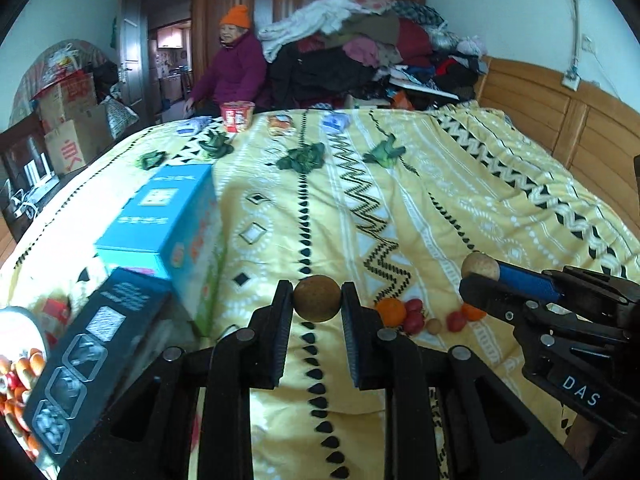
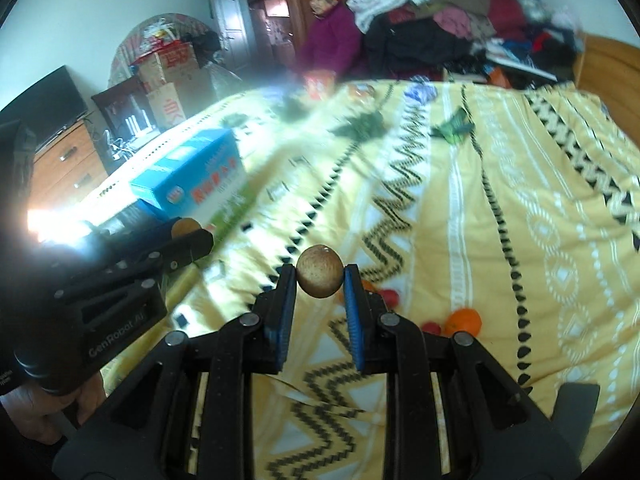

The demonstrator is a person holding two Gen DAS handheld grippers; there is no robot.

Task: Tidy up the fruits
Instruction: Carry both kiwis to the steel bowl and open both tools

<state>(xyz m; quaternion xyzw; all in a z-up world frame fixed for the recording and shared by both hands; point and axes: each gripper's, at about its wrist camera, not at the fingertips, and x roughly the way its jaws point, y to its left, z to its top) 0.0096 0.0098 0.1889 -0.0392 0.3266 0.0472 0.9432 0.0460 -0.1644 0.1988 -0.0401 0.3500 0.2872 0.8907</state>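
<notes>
My left gripper (image 1: 317, 298) is shut on a small round brown longan (image 1: 317, 298), held above the yellow patterned bedspread. My right gripper (image 2: 319, 276) is shut on a second brown longan (image 2: 319, 271); it shows in the left wrist view at the right (image 1: 480, 267). The left gripper appears in the right wrist view at the left (image 2: 186, 232). On the bedspread between them lie an orange (image 1: 391, 311), red cherry tomatoes (image 1: 414, 318), one loose longan (image 1: 434, 325) and another orange (image 1: 472, 312). An orange (image 2: 463, 321) also shows in the right wrist view.
A blue carton (image 1: 172, 216) and a dark box (image 1: 92, 360) lie at the left, next to a bowl of small fruits (image 1: 20, 364). Leafy greens (image 1: 304, 158), packets and a red cup (image 1: 237, 116) lie farther back. A seated person (image 1: 236, 68) and piled clothes (image 1: 360, 44) are behind.
</notes>
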